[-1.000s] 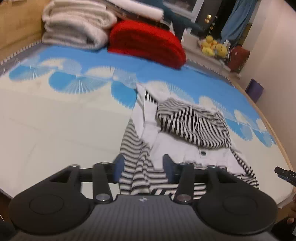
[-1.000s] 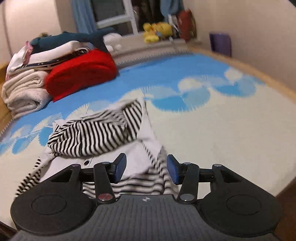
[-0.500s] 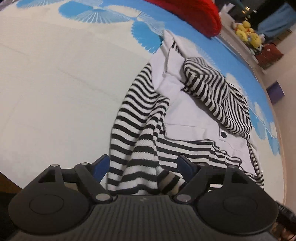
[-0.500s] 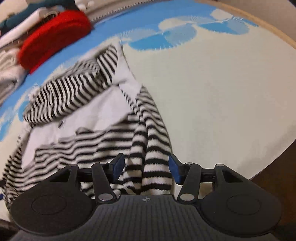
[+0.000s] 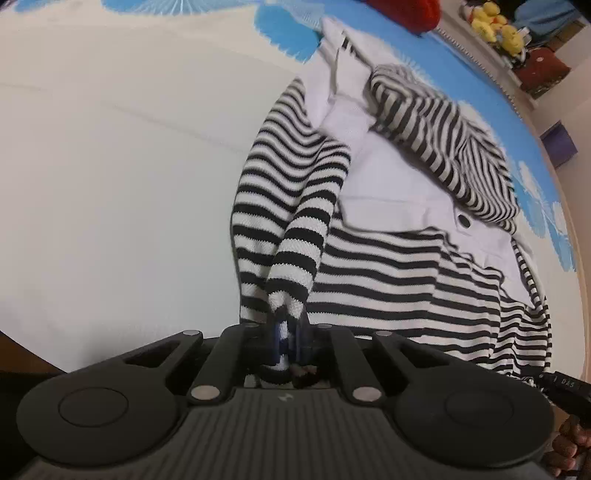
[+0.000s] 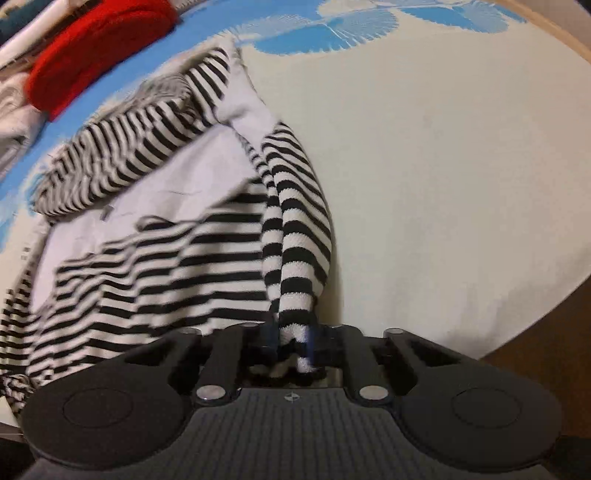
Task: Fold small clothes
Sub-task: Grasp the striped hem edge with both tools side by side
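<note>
Both jaws were spread; now left gripper (image 5: 287, 338) & right gripper (image 6: 293, 341) pinch striped top (image 5: 388, 266) hem.

Bed cover (image 5: 110, 184) cream near the camera, blue with white fan prints farther off; red cushion (image 6: 92, 44) at the far end beside folded pale blankets (image 6: 14, 118); yellow plush toys (image 5: 495, 22) on a ledge; purple box (image 5: 559, 146) by a pale wall; wooden bed edge (image 6: 546, 33).

Little black-and-white striped top (image 5: 388, 266) with white panels is sprawled rumpled on the bed, striped hood flopped over the chest, both sleeve cuffs bunched and lifted at the near edge.
</note>
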